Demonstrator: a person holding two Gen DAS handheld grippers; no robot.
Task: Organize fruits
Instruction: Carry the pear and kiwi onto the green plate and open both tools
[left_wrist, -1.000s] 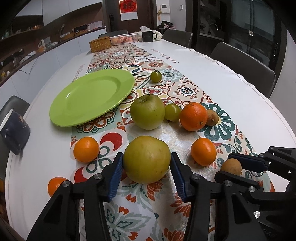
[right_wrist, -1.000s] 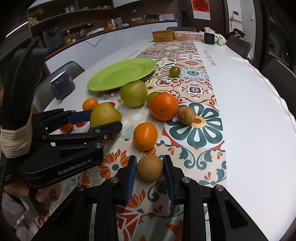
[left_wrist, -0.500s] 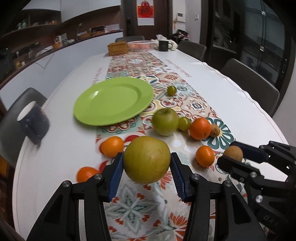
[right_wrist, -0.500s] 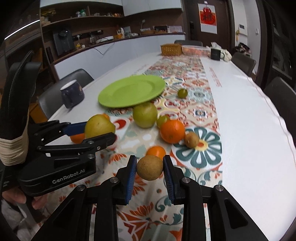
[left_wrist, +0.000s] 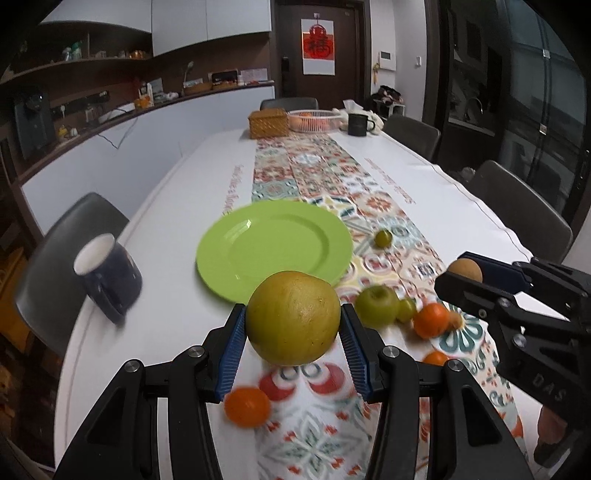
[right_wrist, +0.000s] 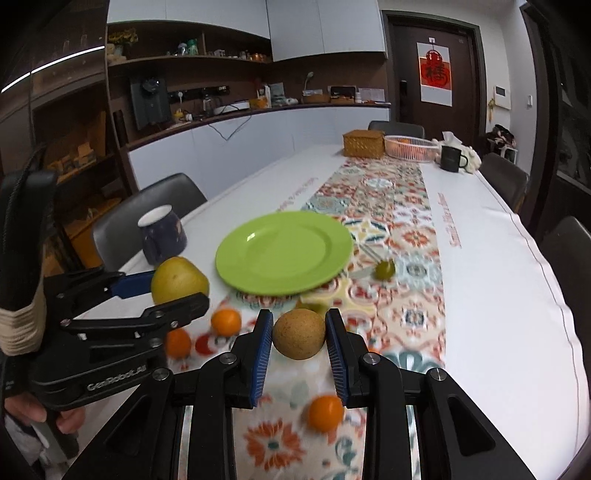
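Note:
My left gripper (left_wrist: 293, 332) is shut on a large yellow-green pear (left_wrist: 293, 317) and holds it in the air in front of the green plate (left_wrist: 273, 245). My right gripper (right_wrist: 298, 339) is shut on a small brown round fruit (right_wrist: 299, 333), also lifted. Each gripper shows in the other's view, the left (right_wrist: 173, 291) with the pear (right_wrist: 179, 278), the right (left_wrist: 461, 271) with the brown fruit (left_wrist: 466, 268). On the patterned runner below lie a green apple (left_wrist: 376, 304), several oranges (left_wrist: 430, 320) and a small green fruit (left_wrist: 383, 238).
A dark blue mug (left_wrist: 109, 275) stands on the white tablecloth left of the plate. At the far end are a wicker box (left_wrist: 267, 123), a white basket (left_wrist: 314, 120) and a black mug (left_wrist: 357, 124). Chairs line both sides of the table.
Both grippers have risen well above the table with their fruits in them. The plate and the loose fruits now lie lower and farther off in both views.

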